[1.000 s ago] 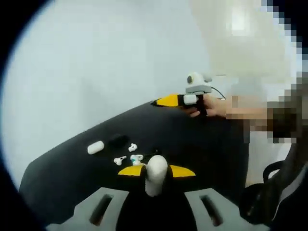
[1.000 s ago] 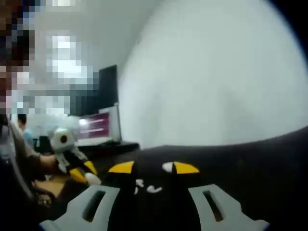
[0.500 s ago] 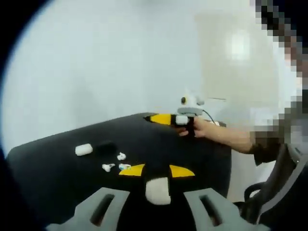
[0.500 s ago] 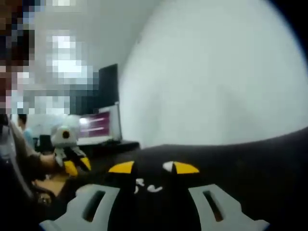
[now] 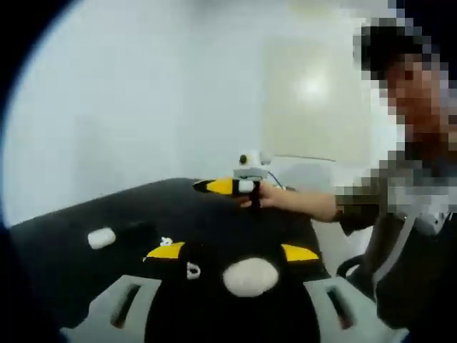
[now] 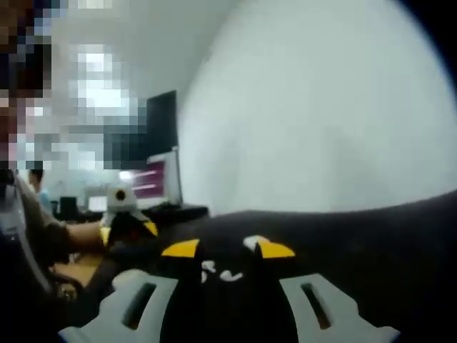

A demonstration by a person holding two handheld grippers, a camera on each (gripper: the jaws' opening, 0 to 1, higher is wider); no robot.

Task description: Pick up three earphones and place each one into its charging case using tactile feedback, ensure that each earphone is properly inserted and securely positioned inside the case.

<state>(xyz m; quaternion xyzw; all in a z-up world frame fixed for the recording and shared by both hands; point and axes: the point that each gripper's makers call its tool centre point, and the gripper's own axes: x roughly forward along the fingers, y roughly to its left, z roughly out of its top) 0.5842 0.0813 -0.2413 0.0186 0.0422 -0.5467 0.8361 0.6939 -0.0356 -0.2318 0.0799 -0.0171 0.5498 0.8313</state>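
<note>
In the left gripper view my left gripper [image 5: 233,251] stands open, its yellow-tipped jaws wide apart. A white oval charging case [image 5: 250,276] lies between them, touching neither tip. Another white case [image 5: 101,237] rests on the black table [image 5: 214,214] at the left. Two small white earphones [image 5: 166,241] [image 5: 193,270] lie near the left jaw. My right gripper [image 5: 223,187], held in a hand, hovers over the table's far edge. In the right gripper view my right gripper [image 6: 227,249] is open with nothing between its jaws, small white earphones [image 6: 218,274] lie below its tips, and my left gripper [image 6: 127,227] shows at the left.
A person's sleeve [image 5: 371,207] and a dark chair [image 5: 353,266] stand at the table's right side. Beyond the table's far edge a lit monitor [image 6: 148,187] sits on a desk. A plain white wall [image 6: 321,128] backs the table.
My left gripper has opened and let go of the white case, which now lies low between the jaws. The left view has swung right; the right view has barely moved.
</note>
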